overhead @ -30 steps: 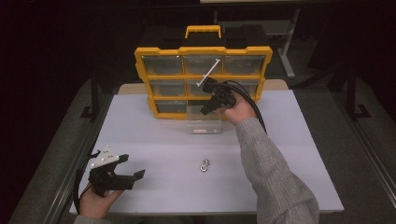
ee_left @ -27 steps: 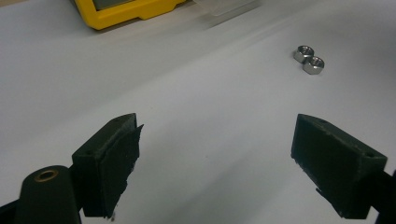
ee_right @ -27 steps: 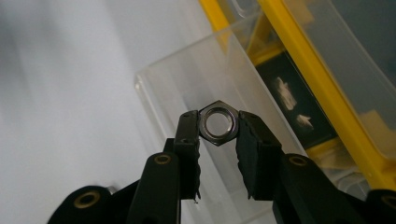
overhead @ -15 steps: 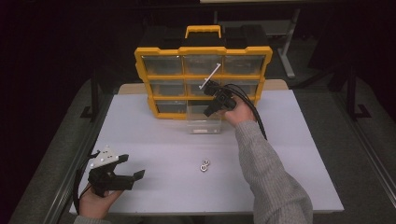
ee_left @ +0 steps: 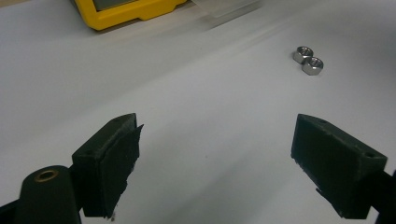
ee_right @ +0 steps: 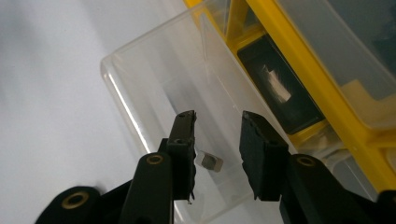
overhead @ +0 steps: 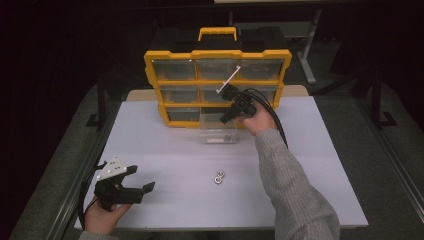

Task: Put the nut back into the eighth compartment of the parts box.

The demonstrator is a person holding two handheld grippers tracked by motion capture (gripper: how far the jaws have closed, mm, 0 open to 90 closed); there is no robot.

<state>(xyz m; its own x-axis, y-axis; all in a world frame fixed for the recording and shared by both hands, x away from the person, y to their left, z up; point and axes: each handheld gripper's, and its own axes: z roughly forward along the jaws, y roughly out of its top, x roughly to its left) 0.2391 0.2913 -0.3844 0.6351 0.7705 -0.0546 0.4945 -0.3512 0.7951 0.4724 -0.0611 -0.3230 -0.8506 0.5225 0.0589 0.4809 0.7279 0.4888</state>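
No brand or writing can be read anywhere. At the centre of the high view the right gripper [overhead: 226, 119] hangs over the clear drawer [overhead: 218, 131], pulled out in front of the yellow organizer [overhead: 218, 82]. Its jaws have just been opening and stand slightly apart, released, gripping nothing; a nut [ee_right: 208, 161] lies in the drawer just beside one jaw. At lower left the left gripper [overhead: 142, 188] rests wide open near the surface [overhead: 320, 165] edge. Two nuts [overhead: 219, 177] lie touching on open white surface. The organizer's compartment contents are hard to make out.
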